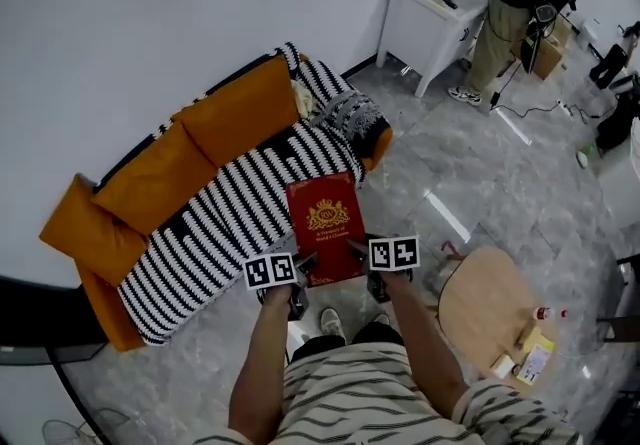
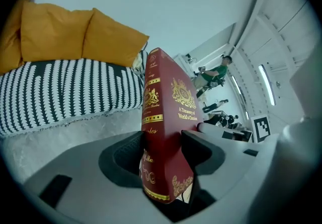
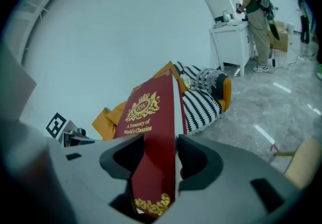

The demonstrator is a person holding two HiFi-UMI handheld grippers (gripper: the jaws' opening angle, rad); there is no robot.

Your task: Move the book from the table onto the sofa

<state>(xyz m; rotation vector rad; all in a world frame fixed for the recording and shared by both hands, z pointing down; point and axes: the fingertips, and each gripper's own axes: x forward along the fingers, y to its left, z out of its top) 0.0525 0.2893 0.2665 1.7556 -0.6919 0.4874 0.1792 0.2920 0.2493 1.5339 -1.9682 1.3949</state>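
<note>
Left gripper (image 2: 163, 150) and right gripper (image 3: 153, 160) each clamped on the red book (image 1: 325, 226), jaws book-thick apart, book held up by the sofa's (image 1: 240, 108) front edge, over grey marble floor (image 1: 470, 163).

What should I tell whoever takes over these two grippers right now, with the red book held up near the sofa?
Left gripper: shut on the red hardcover book with gold lettering, at the left of its near end.
Right gripper: shut on the same book, at the right of its near end.
Book: off the round light wooden table, held in the air by the front edge of the orange sofa with a black-and-white striped throw.
Done: book picked up and brought to the sofa.
Left: bring it over the seat, lay it down, open both grippers.
</note>
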